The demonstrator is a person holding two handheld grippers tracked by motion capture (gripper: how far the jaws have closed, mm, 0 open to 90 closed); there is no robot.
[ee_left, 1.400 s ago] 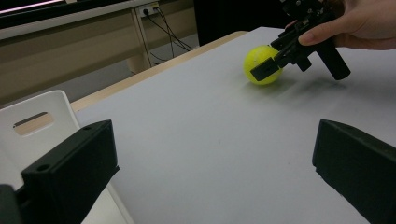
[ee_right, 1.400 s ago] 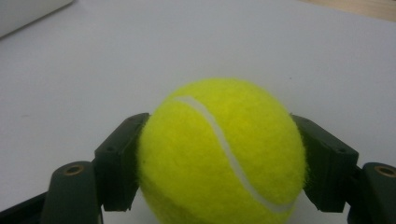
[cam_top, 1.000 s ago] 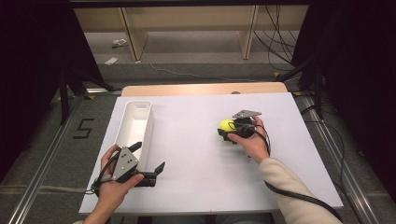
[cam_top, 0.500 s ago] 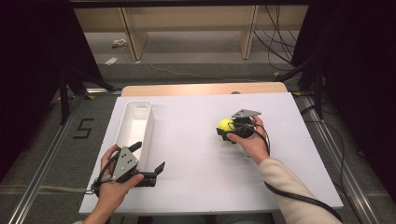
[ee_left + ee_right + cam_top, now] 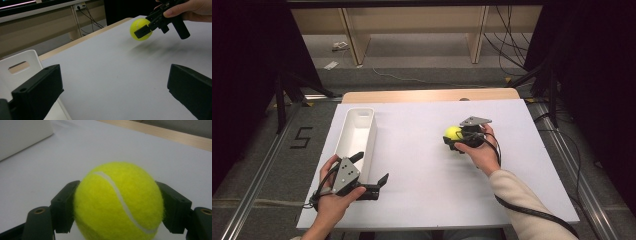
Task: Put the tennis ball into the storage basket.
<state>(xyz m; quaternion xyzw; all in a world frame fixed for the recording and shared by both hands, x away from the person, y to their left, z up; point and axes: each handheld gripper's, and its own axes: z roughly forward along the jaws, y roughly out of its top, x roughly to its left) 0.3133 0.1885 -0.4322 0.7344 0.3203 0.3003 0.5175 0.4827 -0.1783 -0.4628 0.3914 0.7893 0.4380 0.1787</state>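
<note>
Yellow ball [image 5: 453, 133], clamped between the jaws of the right gripper [image 5: 458, 140] over the right-centre of the white table [image 5: 422, 150]; white seam and both jaws pressed to its sides plain in the right gripper view [image 5: 117, 200], shadow beneath it and a gap above the tabletop seen from the left gripper view [image 5: 140, 29]. Left gripper [image 5: 369, 172], jaws spread wide with nothing between, near front-left edge just beside white bin [image 5: 357, 132]; bin's handle slot visible from the left gripper view [image 5: 18, 67].
</note>
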